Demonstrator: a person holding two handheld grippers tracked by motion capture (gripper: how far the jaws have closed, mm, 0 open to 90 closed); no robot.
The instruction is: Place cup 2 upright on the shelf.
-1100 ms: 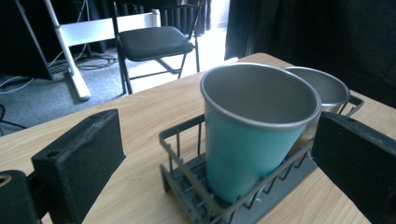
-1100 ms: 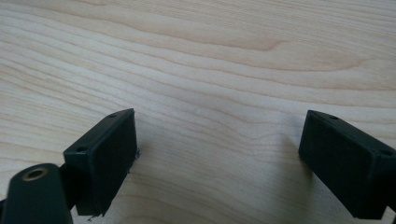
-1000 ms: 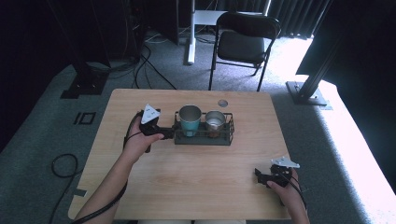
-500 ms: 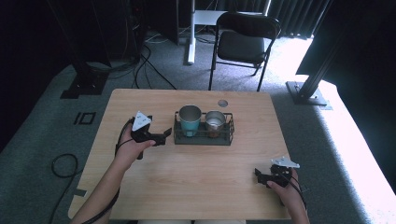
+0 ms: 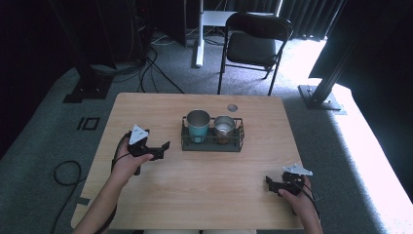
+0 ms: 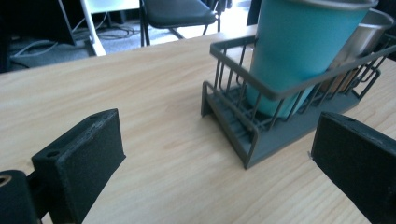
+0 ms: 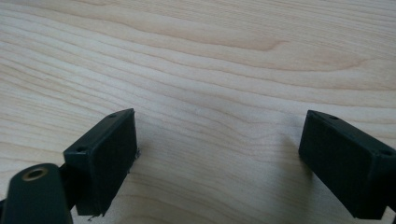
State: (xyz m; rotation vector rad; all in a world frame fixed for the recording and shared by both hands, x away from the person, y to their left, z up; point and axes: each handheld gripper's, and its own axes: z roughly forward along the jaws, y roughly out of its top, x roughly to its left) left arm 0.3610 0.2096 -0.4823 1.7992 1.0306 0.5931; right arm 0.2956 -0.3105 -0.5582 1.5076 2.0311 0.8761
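Observation:
A dark wire basket [image 5: 210, 145] stands mid-table and holds a teal cup [image 5: 197, 126] on its left and a steel cup [image 5: 224, 128] on its right. My left gripper [image 5: 163, 150] hovers just left of the basket, open and empty, jaws pointing at it. In the left gripper view the basket's near corner [image 6: 243, 140], the teal cup [image 6: 299, 56] and the steel cup [image 6: 369, 32] lie ahead between the spread jaws. My right gripper [image 5: 271, 185] rests near the table's front right, open over bare wood [image 7: 215, 93].
A small round disc [image 5: 232, 107] lies on the table behind the basket. A black folding chair [image 5: 253, 46] stands beyond the far edge. Cables and stand bases [image 5: 87, 87] sit on the floor at left. Bare wooden tabletop [image 5: 214, 180] stretches between the grippers.
My left gripper has drawn back from the basket's left end, leftward and toward the person, jaws still open. The right gripper has stayed put.

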